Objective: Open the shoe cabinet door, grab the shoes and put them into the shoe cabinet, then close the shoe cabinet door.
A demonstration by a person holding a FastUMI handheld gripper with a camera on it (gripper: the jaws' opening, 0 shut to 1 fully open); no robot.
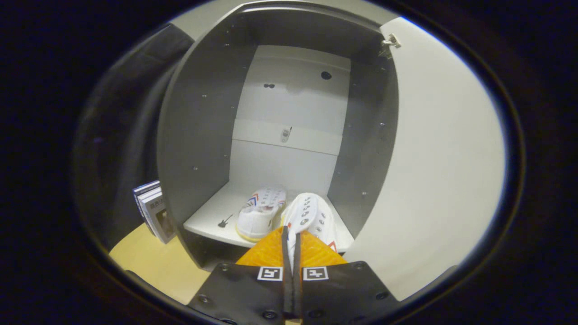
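Observation:
The shoe cabinet (198, 135) stands open, its white door (433, 158) swung out to the right. Two white lace-up shoes are on its bottom shelf (207, 221). The left shoe (261, 214) rests free, toe toward me. The right shoe (311, 216) lies just ahead of my fingers at the shelf's front edge. My gripper (291, 231) is shut on the right shoe: a thin strip of its white rim shows pinched between the two fingers.
A small stack of boxes or books (153, 212) leans against the cabinet's left outer wall on the pale wooden floor (153, 262). A small dark guitar-shaped mark (224, 220) sits on the shelf left of the shoes. The door's hinge (389, 44) shows at the top.

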